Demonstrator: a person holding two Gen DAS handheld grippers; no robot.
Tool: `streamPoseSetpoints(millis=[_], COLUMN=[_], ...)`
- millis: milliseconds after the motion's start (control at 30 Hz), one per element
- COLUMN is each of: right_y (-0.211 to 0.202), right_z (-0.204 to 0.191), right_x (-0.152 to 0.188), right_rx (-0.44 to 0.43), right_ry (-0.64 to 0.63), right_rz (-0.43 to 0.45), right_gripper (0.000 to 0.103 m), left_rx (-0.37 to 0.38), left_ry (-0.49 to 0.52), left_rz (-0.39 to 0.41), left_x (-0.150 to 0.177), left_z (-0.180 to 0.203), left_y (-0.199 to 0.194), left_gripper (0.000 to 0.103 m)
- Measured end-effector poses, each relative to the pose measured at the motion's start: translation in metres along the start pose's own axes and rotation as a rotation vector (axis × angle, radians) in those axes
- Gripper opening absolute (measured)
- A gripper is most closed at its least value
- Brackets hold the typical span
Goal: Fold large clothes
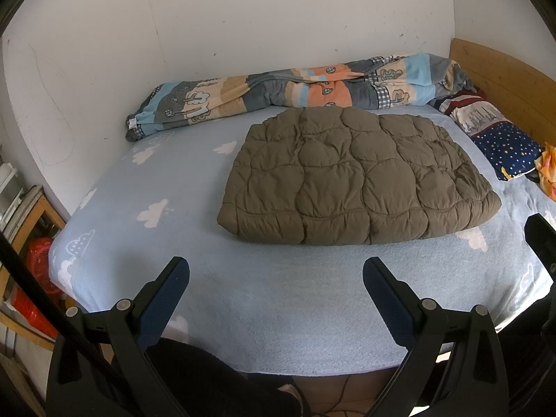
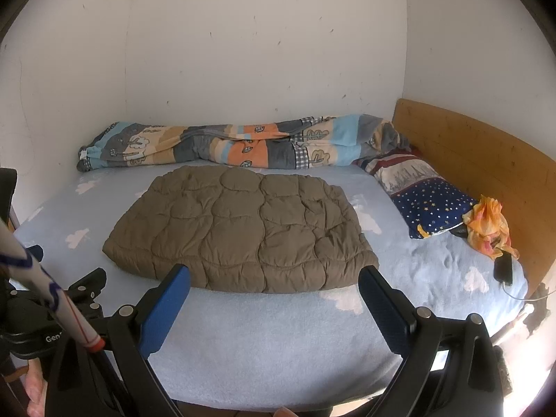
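A brown quilted puffer garment lies folded into a flat rectangle in the middle of the light blue cloud-print bed sheet. My left gripper hovers open over the near part of the bed, short of the garment's front edge, with nothing between its fingers. In the right wrist view my right gripper is open too, its fingertips level with the garment's front edge and holding nothing. The other gripper's black body shows at the left of the right wrist view.
A rolled patchwork blanket lies along the white wall. A star-print pillow, an orange cloth and a phone sit by the wooden headboard. Wooden shelving stands left of the bed.
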State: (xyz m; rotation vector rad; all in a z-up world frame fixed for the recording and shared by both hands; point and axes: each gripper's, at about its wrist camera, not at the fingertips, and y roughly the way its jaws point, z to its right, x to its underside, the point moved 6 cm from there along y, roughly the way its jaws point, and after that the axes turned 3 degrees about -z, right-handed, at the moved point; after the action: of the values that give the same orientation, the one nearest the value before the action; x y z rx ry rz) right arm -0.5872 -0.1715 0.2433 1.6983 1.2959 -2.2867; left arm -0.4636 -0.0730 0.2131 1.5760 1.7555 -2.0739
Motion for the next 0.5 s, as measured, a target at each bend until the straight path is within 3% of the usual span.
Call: streamPoseSetpoints(millis=[500], right_y=[-0.0004], right_z=[0.0019], right_x=[0.0022], right_rx=[0.0], right_ry=[0.001], right_rz=[-0.006], right_gripper=[0.099], left_rx=[0.0], left_ry=[0.002], left_rz=[-0.001], left_x=[0.0001], left_z=[0.0009], left_y=[-0.0003], left_gripper=[0.1])
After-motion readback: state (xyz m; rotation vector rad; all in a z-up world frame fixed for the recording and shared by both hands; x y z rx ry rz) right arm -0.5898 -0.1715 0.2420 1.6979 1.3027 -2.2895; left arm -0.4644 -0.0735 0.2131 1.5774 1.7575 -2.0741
